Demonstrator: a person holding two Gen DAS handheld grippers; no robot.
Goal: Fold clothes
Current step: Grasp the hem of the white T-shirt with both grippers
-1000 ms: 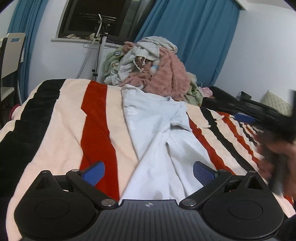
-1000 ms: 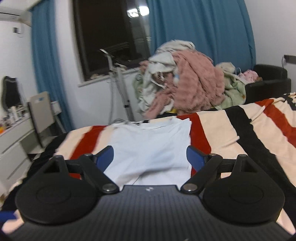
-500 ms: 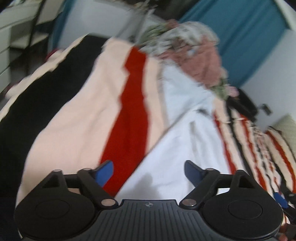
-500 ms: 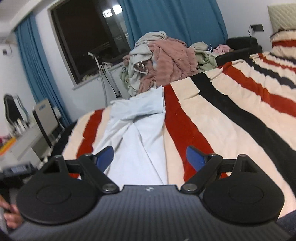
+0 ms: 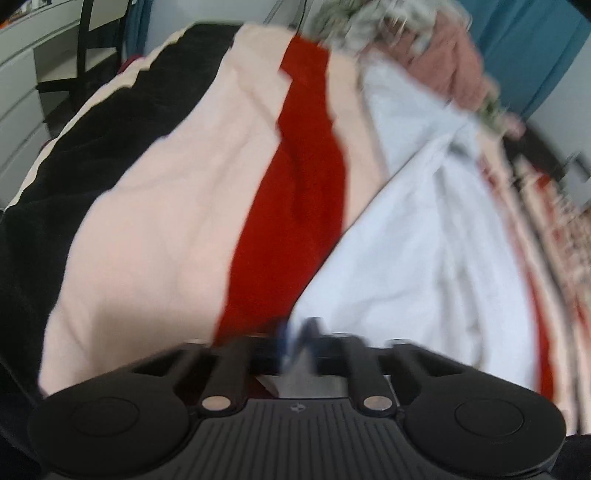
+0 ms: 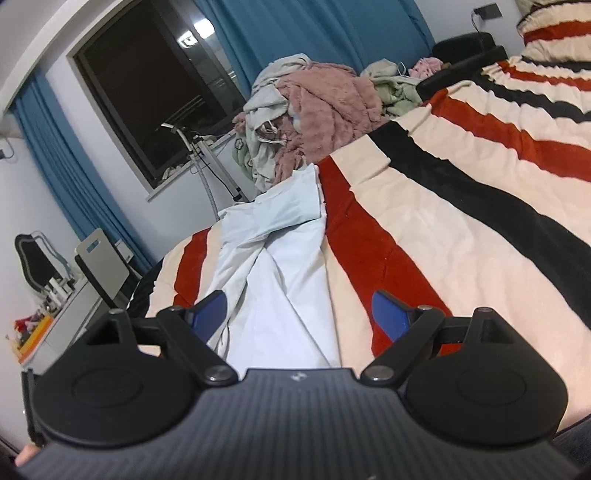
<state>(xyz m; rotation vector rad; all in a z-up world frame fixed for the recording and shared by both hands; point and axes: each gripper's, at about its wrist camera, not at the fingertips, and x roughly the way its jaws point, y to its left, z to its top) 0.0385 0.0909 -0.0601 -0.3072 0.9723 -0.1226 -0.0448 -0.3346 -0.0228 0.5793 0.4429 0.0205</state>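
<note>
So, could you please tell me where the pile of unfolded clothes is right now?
In the right wrist view the pile sits at the far end of the striped bed, before the blue curtain, just beyond the pale blue garment.

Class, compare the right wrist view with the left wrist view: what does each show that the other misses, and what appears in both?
Right wrist only: the dark window, and the right tool open above the bed.

Left wrist only: the left tool shut at the near edge of the garment; blur hides the grip.

Both: the pale blue garment on the striped blanket, the clothes pile and blue curtains.
</note>
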